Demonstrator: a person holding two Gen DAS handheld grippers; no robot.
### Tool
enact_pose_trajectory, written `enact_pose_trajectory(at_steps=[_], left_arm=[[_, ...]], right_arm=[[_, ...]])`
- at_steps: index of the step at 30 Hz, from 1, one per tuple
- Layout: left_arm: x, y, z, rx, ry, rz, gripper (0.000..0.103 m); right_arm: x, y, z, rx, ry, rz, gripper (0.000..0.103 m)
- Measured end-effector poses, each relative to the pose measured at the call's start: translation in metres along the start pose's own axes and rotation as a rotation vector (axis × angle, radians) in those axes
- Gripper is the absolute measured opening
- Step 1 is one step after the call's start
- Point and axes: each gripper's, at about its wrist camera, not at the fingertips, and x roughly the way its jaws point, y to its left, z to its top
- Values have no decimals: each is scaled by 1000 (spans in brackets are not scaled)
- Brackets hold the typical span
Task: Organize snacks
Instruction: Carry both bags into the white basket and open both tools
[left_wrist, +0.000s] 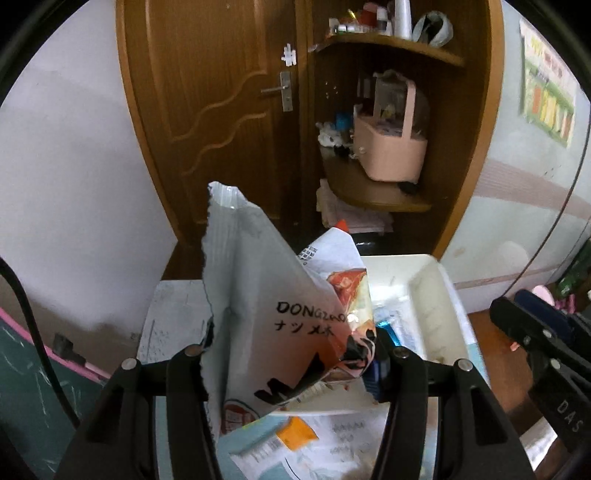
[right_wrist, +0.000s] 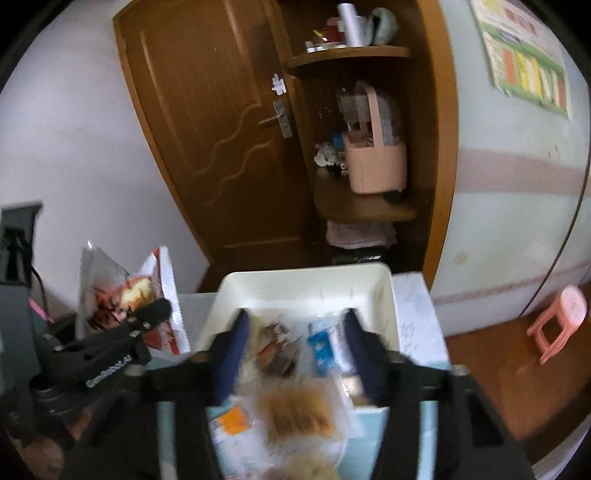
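Note:
My left gripper (left_wrist: 291, 354) is shut on a white and orange snack bag (left_wrist: 269, 302) marked DONGZAO and holds it upright, just left of the white bin (left_wrist: 439, 295). The bag also shows in the right wrist view (right_wrist: 125, 295), with the left gripper (right_wrist: 147, 317) clamped on it. My right gripper (right_wrist: 295, 332) is open and empty above the near end of the white bin (right_wrist: 306, 284). In the bin lie a dark brown snack pack (right_wrist: 277, 350) and a blue pack (right_wrist: 321, 347). Clear packs of brown biscuits (right_wrist: 295, 410) lie in front of it.
The bin stands on a small white table (right_wrist: 413, 314). Behind it are a brown door (right_wrist: 207, 140) and corner shelves with a pink basket (right_wrist: 373, 162). A pink stool (right_wrist: 557, 325) stands on the floor at the right. The right gripper shows at the left wrist view's right edge (left_wrist: 535, 339).

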Motion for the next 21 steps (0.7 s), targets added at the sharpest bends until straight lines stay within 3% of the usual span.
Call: enact_pose_trajectory(at_steps=[4, 8, 13, 21], left_arm=[[36, -6, 5, 18, 48, 4, 58], [71, -10, 1, 50, 125, -29, 89], [92, -8, -10, 51, 175, -42, 90], [92, 4, -26, 6, 194, -56, 90]], right_arm=[[28, 0, 4, -14, 22, -50, 35], [41, -4, 2, 19, 55, -64, 35], [56, -11, -9, 57, 124, -57, 52], [65, -13, -27, 69, 174, -59, 58]])
